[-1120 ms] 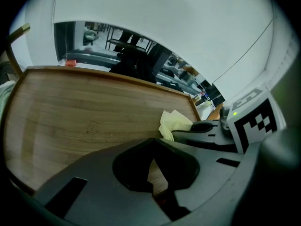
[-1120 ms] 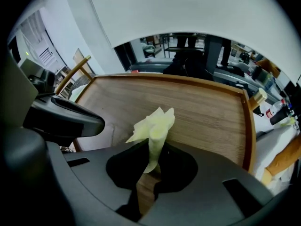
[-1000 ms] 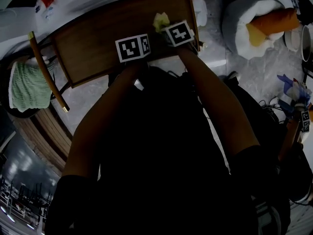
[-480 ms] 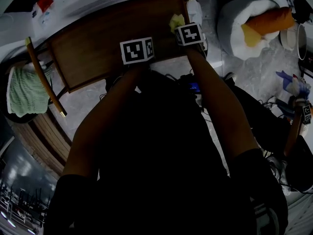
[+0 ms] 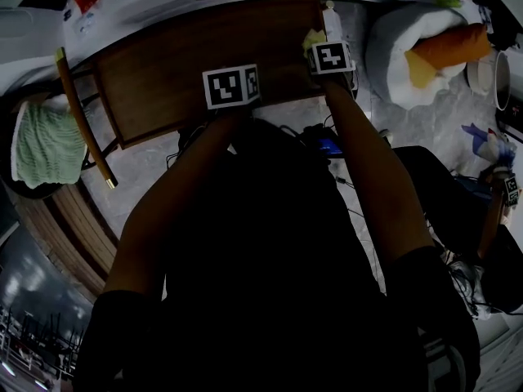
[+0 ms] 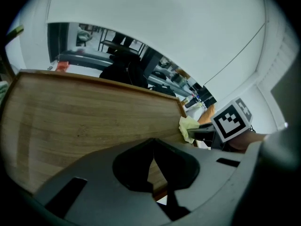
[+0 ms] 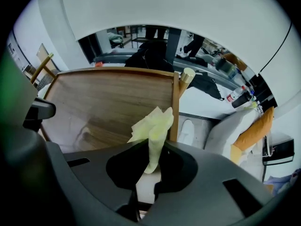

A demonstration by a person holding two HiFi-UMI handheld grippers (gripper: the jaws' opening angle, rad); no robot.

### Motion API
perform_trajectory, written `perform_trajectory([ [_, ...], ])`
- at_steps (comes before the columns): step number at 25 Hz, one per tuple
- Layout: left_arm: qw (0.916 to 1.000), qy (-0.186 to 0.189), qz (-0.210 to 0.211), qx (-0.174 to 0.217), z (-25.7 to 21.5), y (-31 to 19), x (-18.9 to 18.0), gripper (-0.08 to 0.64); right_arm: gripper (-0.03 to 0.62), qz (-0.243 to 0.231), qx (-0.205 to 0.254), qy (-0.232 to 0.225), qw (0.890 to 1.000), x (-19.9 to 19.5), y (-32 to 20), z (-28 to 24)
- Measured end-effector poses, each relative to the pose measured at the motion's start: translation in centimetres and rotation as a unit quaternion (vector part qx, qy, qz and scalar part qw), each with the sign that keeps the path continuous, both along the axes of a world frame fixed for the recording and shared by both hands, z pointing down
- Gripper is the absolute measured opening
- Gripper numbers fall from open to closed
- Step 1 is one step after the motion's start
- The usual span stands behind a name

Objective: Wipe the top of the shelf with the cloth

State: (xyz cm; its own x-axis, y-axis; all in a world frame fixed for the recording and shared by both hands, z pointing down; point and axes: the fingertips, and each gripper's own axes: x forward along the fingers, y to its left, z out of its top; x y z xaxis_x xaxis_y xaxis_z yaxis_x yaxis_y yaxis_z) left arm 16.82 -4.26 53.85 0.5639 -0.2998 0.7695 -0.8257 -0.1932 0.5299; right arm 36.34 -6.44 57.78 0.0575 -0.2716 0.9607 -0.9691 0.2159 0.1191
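The wooden shelf top (image 5: pixel 188 64) lies ahead of me, seen from above. My right gripper (image 5: pixel 327 55) is at its near right corner, shut on a pale yellow cloth (image 5: pixel 314 39). In the right gripper view the cloth (image 7: pixel 153 124) sticks up from between the closed jaws (image 7: pixel 149 166), over the shelf top (image 7: pixel 108 102) beside its right edge rail (image 7: pixel 175 102). My left gripper (image 5: pixel 230 86) hovers at the shelf's near edge, a little left of the right one. Its jaws (image 6: pixel 153 159) are shut with nothing between them, above the wood (image 6: pixel 84 121). The cloth (image 6: pixel 188 126) also shows there.
A green towel (image 5: pixel 45 145) hangs on a stand at the left, beside a slanted wooden rod (image 5: pixel 82 117). A white cushion (image 5: pixel 409 47) with an orange pillow (image 5: pixel 453 43) sits to the right of the shelf. A white bottle (image 5: pixel 331 19) stands at the shelf's right edge.
My right gripper has slid to the right along the shelf top with the cloth, reaching the right corner. The left gripper has barely moved.
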Motion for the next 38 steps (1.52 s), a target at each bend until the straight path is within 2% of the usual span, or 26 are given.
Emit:
perform_trajectory([
  [3, 0.9999, 0.003, -0.015, 0.006, -0.9, -0.3, -3.0, 0.011, 0.044, -0.008, 0.014, 0.002, 1.0, -1.4, -0.2, -1.4],
  [6, 0.9987, -0.001, -0.049, 0.011, -1.7, -1.3, -7.7, 0.011, 0.044, -0.029, 0.045, -0.03, 0.998, -5.5, -1.7, -2.9],
  [12, 0.9937, -0.024, -0.109, 0.015, -3.1, -2.4, -18.6, 0.011, 0.044, -0.08, 0.081, -0.109, 0.988, -18.5, -4.1, -4.7],
  [16, 0.9909, -0.034, -0.129, 0.022, -4.1, -2.8, -24.5, 0.011, 0.044, -0.12, 0.083, -0.151, 0.978, -27.9, -4.6, -4.9],
  [19, 0.99, -0.047, -0.129, 0.032, -5.3, -3.0, -27.8, 0.011, 0.044, -0.146, 0.082, -0.189, 0.968, -34.7, -4.5, -4.8],
  [22, 0.9898, -0.062, -0.118, 0.05, -6.7, -3.2, -30.1, 0.011, 0.044, -0.167, 0.08, -0.227, 0.956, -40.6, -4.3, -4.5],
  [27, 0.9894, -0.057, -0.118, 0.062, -8.2, -3.5, -33.2, 0.011, 0.044, -0.179, 0.076, -0.256, 0.947, -47.5, -4.4, -3.0],
  [34, 0.9906, -0.055, -0.114, 0.052, -7.7, -3.4, -36.3, 0.011, 0.044, -0.196, 0.058, -0.304, 0.93, -54.1, -4.0, -1.0],
  [38, 0.991, -0.05, -0.116, 0.045, -7.2, -3.4, -37.2, 0.011, 0.044, -0.201, 0.043, -0.314, 0.927, -56.6, -3.7, 0.5],
])
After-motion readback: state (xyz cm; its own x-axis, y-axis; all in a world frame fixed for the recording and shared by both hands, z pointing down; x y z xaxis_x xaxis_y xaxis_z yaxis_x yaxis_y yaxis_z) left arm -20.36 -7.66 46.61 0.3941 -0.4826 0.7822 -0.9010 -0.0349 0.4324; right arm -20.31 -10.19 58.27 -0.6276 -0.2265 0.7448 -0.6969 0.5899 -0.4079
